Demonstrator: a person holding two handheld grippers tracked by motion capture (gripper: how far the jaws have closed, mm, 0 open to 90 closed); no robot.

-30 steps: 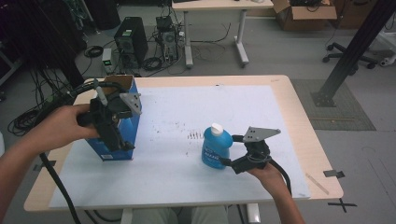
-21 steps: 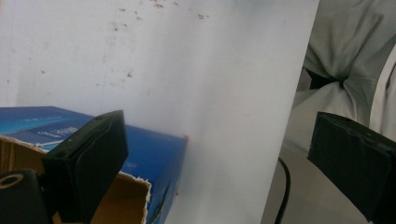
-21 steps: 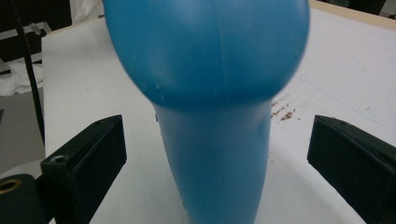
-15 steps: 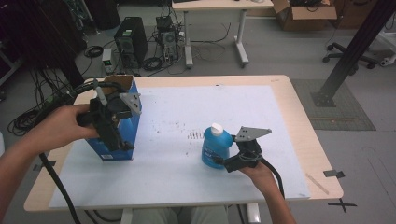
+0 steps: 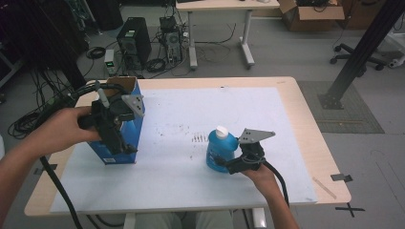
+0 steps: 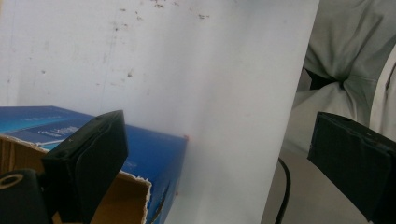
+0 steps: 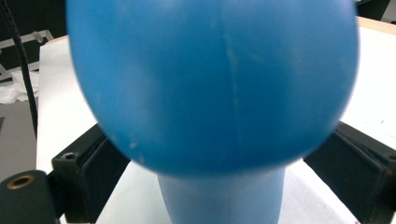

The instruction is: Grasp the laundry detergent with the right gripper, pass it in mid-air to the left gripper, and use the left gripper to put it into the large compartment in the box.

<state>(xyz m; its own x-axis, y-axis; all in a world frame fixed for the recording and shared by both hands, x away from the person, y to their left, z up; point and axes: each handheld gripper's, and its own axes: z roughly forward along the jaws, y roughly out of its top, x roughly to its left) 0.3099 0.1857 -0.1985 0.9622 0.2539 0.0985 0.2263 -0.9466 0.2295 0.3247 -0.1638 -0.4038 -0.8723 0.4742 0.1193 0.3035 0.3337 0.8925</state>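
Observation:
A blue plastic bottle (image 5: 220, 148) with a white cap stands upright on the white sheet (image 5: 191, 114). My right gripper (image 5: 224, 163) reaches in from the right at its lower part. The bottle (image 7: 210, 84) sits between the jaws of that gripper (image 7: 219, 186), which have just been closing; I still see gaps beside its narrower section. My left gripper (image 5: 120, 145) points down at the blue cardboard box (image 5: 137, 126). It stands wide open (image 6: 219, 163), one jaw over the box's open top (image 6: 154, 149), the other outside it.
The table's near edge (image 5: 191, 210) lies close below both hands. Black cables (image 5: 57, 181) trail from the grippers off the front. Small dark specks (image 5: 198, 139) mark the sheet beside the bottle. On the floor behind are computers (image 5: 131, 40) and another desk.
My right gripper has slid a little left, closer around the bottle. The left hand and the box have stayed where they were.

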